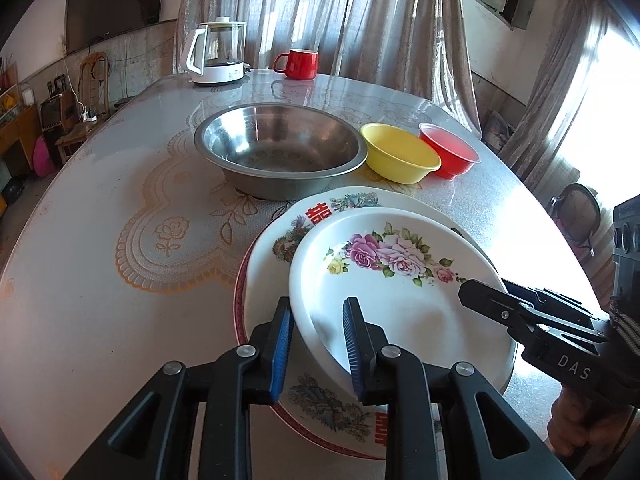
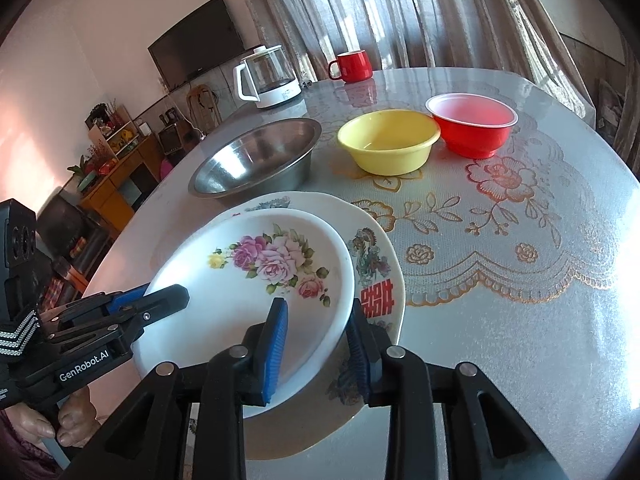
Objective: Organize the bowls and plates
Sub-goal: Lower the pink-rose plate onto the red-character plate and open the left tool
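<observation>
The left gripper (image 1: 318, 344) is straddling the near-left rim of the rose plate (image 1: 400, 300), one blue pad (image 1: 280, 352) outside the edge and the other over the well. The jaws are standing a little apart, and the pads are showing a gap on either side of the rim, so nothing is being pinched. The right gripper (image 2: 316, 344) is doing the same on the opposite side of the rose plate (image 2: 256, 280): rim between its pads, jaws slightly parted, no squeeze visible.

Taking the plate from both sides makes sense, since a wide, shallow dish gripped at one edge only would tip. With both sets of jaws loose, this looks like the release after setting it down, though it could equally be the moment before a pinch; I cannot tell which.

The rose plate is sitting on top of the larger plate (image 1: 320, 216) with the red characters, shifted off centre so the lower one's pattern is showing around it. The smaller dish going on the bigger one keeps the stack steady.

Beyond the stack, the steel bowl (image 1: 280, 152), yellow bowl (image 1: 400, 158) and red bowl (image 1: 450, 150) are standing in a row on the table (image 1: 120, 200), not nested, probably the next step. A kettle (image 1: 218, 56) and a mug (image 1: 298, 64) are standing at the far edge.
</observation>
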Demonstrator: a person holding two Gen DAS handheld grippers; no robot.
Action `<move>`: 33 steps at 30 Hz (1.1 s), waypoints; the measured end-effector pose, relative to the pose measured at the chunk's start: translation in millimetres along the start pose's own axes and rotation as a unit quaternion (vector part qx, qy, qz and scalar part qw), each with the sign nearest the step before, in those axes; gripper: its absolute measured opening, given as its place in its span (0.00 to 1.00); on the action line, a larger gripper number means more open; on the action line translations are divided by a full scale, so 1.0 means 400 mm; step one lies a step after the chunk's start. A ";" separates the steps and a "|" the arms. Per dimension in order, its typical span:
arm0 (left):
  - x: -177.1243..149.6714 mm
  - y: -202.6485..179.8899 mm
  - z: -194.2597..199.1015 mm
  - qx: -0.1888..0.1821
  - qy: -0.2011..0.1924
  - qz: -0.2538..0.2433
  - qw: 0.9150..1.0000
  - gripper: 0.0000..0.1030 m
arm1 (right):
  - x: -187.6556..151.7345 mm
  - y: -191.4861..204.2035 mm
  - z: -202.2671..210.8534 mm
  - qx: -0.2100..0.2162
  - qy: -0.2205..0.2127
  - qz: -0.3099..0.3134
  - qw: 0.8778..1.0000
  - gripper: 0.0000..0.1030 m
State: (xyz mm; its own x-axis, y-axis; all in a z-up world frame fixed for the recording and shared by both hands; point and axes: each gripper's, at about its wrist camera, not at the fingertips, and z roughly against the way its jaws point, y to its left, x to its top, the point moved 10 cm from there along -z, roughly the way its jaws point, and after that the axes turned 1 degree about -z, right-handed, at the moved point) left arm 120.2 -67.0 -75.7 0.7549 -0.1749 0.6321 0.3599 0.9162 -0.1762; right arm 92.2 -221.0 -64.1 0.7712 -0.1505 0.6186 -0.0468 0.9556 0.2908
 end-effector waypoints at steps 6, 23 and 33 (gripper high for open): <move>-0.001 -0.007 0.005 -0.008 -0.001 -0.001 1.000 0.27 | 0.004 -0.002 0.005 -0.018 -0.005 0.010 1.000 0.31; -0.015 0.012 0.029 -0.001 -0.009 0.010 1.000 0.29 | 0.005 -0.007 0.026 -0.026 -0.019 0.011 0.999 0.34; -0.016 0.019 0.044 -0.004 -0.014 0.021 1.000 0.32 | 0.024 -0.079 0.050 -0.046 -0.034 -0.043 0.997 0.34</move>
State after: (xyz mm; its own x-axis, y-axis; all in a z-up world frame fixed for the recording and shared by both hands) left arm 108.3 -52.4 -67.7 0.7541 -0.1254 0.6447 0.3315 0.9200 -0.2089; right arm 88.4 -257.6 -52.6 0.7251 -0.2462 0.6431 0.0779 0.9572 0.2786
